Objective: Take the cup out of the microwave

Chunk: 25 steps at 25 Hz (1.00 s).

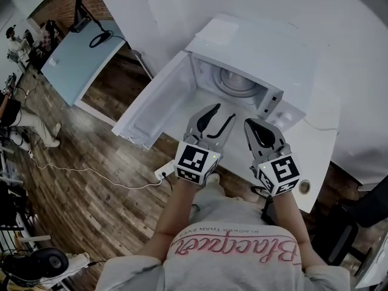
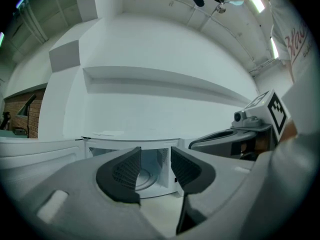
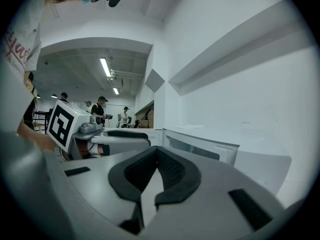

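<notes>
The white microwave point(image 1: 260, 47) stands on a white table with its door point(image 1: 154, 105) swung wide to the left. Inside the cavity lies a round pale shape point(image 1: 235, 80); I cannot tell whether it is the cup or the turntable. My left gripper point(image 1: 224, 111) hovers level in front of the opening, open, with nothing between its jaws. In the left gripper view, the cavity and its round plate point(image 2: 145, 176) show through the gap of the left gripper point(image 2: 155, 160). My right gripper point(image 1: 251, 125) is beside it on the right, shut and empty; its pads meet at the tip point(image 3: 157, 151).
The white table point(image 1: 321, 138) runs to the right of the microwave, with a small round fitting point(image 1: 304, 187) near its front edge. A power strip point(image 1: 162, 172) and a cable lie on the wooden floor. A blue-grey desk point(image 1: 79, 59) stands far left. People point(image 3: 100, 109) stand in the background.
</notes>
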Available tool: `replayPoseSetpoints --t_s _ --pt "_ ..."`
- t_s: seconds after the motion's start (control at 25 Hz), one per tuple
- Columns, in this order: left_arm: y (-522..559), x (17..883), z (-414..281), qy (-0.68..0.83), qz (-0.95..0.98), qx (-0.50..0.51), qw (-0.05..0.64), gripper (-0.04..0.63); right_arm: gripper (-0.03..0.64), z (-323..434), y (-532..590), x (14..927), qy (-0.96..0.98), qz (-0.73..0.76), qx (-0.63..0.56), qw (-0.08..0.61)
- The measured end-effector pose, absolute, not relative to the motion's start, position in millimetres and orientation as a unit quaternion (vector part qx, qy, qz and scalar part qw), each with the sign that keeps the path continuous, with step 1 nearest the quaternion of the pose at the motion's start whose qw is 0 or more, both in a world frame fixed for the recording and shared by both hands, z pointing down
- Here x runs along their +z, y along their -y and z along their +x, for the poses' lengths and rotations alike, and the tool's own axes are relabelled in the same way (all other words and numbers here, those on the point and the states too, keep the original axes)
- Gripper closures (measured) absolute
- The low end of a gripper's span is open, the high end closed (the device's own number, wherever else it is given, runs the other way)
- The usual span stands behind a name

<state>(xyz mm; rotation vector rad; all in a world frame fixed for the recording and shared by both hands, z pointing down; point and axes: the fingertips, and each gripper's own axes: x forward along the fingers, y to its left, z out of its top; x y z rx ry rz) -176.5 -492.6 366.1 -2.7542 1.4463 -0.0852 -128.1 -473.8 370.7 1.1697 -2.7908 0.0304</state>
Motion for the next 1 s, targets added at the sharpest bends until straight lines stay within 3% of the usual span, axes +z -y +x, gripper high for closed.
replayPoseSetpoints --t_s 1.0 --pt "558.8 410.4 -210.4 -0.43 -0.902 -0.039 0.0 0.425 0.606 -153.9 514.8 392.3 0.892 0.444 0.015 0.082"
